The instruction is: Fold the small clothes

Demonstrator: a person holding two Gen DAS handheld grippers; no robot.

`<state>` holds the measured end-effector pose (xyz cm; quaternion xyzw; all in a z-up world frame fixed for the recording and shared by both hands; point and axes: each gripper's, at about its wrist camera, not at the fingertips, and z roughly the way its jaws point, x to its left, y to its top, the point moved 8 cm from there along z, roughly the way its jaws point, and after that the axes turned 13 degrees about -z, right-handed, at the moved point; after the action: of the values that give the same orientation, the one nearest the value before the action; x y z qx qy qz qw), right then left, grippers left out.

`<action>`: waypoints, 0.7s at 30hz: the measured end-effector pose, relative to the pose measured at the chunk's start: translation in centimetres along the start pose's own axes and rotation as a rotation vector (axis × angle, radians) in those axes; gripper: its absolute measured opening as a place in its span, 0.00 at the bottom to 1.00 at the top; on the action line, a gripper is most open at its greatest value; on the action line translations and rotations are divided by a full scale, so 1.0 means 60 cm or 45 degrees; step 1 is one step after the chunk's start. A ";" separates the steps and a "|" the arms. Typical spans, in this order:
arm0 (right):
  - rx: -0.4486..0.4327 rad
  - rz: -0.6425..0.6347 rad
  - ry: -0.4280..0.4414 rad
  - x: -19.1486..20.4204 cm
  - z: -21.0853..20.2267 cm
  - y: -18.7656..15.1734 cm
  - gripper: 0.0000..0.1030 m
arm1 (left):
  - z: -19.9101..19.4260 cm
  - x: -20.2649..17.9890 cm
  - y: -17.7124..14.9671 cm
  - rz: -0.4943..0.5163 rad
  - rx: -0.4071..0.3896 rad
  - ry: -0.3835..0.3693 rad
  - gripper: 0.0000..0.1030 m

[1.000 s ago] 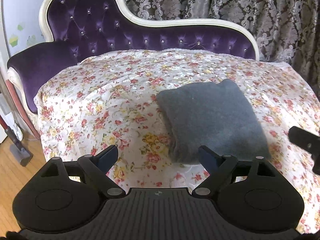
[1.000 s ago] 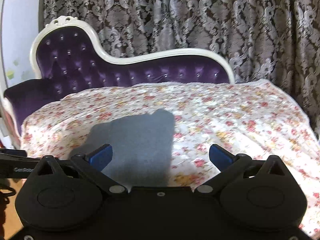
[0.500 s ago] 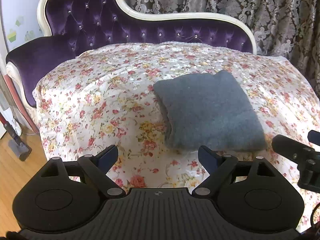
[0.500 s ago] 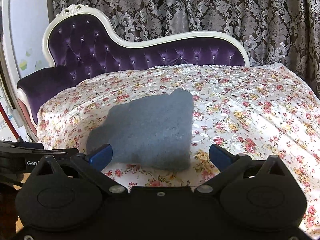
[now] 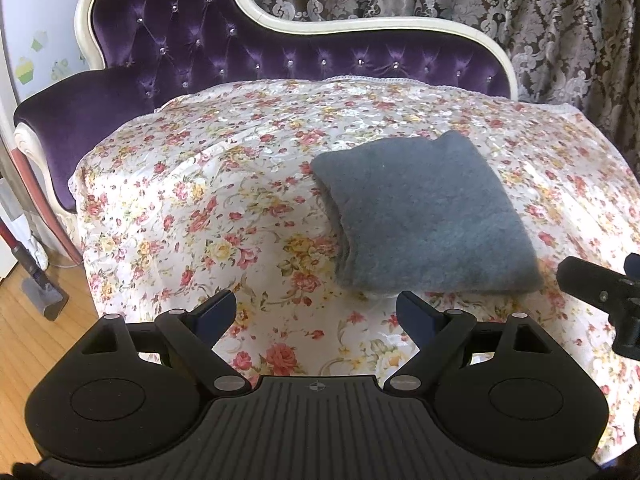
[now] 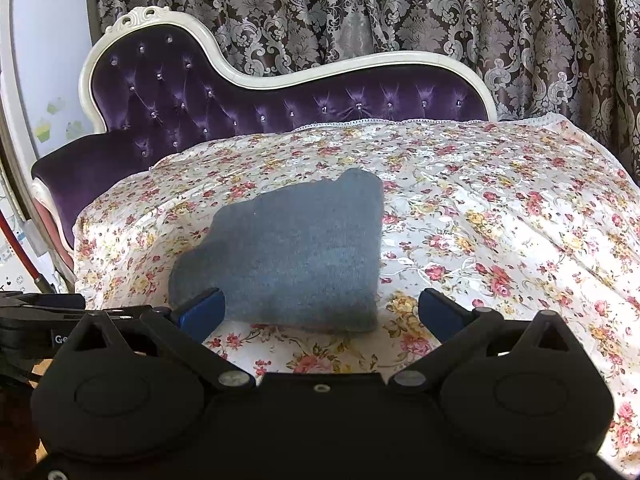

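A grey garment (image 5: 424,216) lies folded into a thick rectangle on the floral sheet (image 5: 224,200) that covers the sofa seat. It also shows in the right wrist view (image 6: 296,256). My left gripper (image 5: 316,314) is open and empty, held above the sheet just short of the garment's near edge. My right gripper (image 6: 320,310) is open and empty, just short of the garment's near edge. Part of the right gripper shows at the right edge of the left wrist view (image 5: 600,292).
The purple tufted sofa back (image 5: 240,52) with a white frame rises behind the seat. Patterned curtains (image 6: 440,8) hang behind it. A wooden floor (image 5: 28,328) and a vacuum head (image 5: 40,288) lie to the left of the sofa.
Both grippers have drawn back from the folded garment toward the seat's front edge. The garment has stayed in place.
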<state>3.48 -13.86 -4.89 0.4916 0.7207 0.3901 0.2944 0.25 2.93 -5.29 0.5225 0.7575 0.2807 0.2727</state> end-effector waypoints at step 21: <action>0.014 0.025 0.008 -0.010 0.003 -0.003 0.99 | 0.006 0.004 -0.008 0.006 0.022 0.013 0.85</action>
<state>3.74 -14.41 -5.12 0.4992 0.7189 0.3906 0.2856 0.11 3.07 -5.89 0.5251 0.7601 0.2776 0.2636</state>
